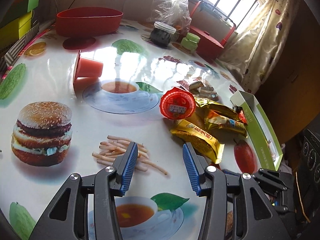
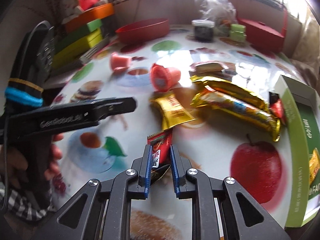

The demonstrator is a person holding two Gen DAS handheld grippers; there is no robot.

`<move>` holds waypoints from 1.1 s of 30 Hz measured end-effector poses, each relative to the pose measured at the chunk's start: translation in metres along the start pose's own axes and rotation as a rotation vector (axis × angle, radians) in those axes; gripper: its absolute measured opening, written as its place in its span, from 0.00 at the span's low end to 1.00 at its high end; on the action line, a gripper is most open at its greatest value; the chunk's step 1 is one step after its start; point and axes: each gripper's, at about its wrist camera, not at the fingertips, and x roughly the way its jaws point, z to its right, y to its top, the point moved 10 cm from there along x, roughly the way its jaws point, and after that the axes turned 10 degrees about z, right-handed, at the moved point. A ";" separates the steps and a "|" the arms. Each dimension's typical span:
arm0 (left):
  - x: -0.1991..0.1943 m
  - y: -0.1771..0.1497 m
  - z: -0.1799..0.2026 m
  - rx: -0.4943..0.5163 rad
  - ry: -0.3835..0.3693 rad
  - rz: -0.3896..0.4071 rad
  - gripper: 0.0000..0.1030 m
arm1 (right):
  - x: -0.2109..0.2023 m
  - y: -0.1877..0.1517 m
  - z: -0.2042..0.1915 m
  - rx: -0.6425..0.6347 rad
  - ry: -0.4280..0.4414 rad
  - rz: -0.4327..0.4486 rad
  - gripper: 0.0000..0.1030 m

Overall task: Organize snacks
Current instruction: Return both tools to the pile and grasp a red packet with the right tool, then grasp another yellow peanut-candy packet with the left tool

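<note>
Right wrist view shows a small red foil snack packet (image 2: 160,152) clamped between the blue pads of the right gripper (image 2: 160,150), low over the glossy food-printed tablecloth (image 2: 200,140). Just beyond lie gold foil snack bars (image 2: 236,102) and a red jelly cup (image 2: 164,78) on its side; a green cardboard tray (image 2: 300,140) sits at right. Left gripper (image 1: 160,150) hangs half-spread, holding nothing, near the gold packets

Glossy printed tablecloth (image 1: 84,124); shiny gold foil wrappers (image 2: 236,98); matt cardboard box (image 2: 296,140)
</note>
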 end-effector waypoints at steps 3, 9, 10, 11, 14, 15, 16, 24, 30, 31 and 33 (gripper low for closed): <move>-0.004 0.002 0.006 -0.004 -0.006 0.013 0.47 | -0.007 -0.005 0.001 -0.013 -0.004 0.000 0.16; 0.003 0.005 0.031 0.022 -0.005 0.005 0.47 | -0.026 -0.014 0.034 0.026 -0.090 0.036 0.16; 0.007 0.006 0.037 0.030 -0.007 0.003 0.47 | -0.029 -0.014 0.039 0.035 -0.106 0.046 0.16; 0.012 0.007 0.043 0.041 -0.003 -0.004 0.47 | -0.033 -0.015 0.046 0.046 -0.118 0.057 0.16; 0.024 0.006 0.055 0.084 0.052 -0.015 0.47 | -0.040 -0.017 0.058 0.050 -0.152 0.078 0.16; 0.026 0.005 0.058 0.088 0.057 -0.021 0.47 | -0.041 -0.018 0.061 0.053 -0.156 0.083 0.16; 0.030 0.003 0.063 0.104 0.061 -0.027 0.47 | -0.044 -0.019 0.065 0.057 -0.164 0.092 0.16; 0.047 -0.006 0.066 0.181 0.168 -0.049 0.47 | -0.051 -0.019 0.085 0.090 -0.179 0.134 0.16; 0.045 -0.010 0.064 0.242 0.203 -0.042 0.47 | -0.051 -0.019 0.088 0.107 -0.162 0.150 0.16; 0.045 -0.010 0.064 0.242 0.198 -0.039 0.47 | -0.051 -0.019 0.088 0.112 -0.159 0.152 0.16; 0.044 -0.009 0.063 0.226 0.185 -0.031 0.47 | -0.051 -0.020 0.088 0.117 -0.158 0.155 0.16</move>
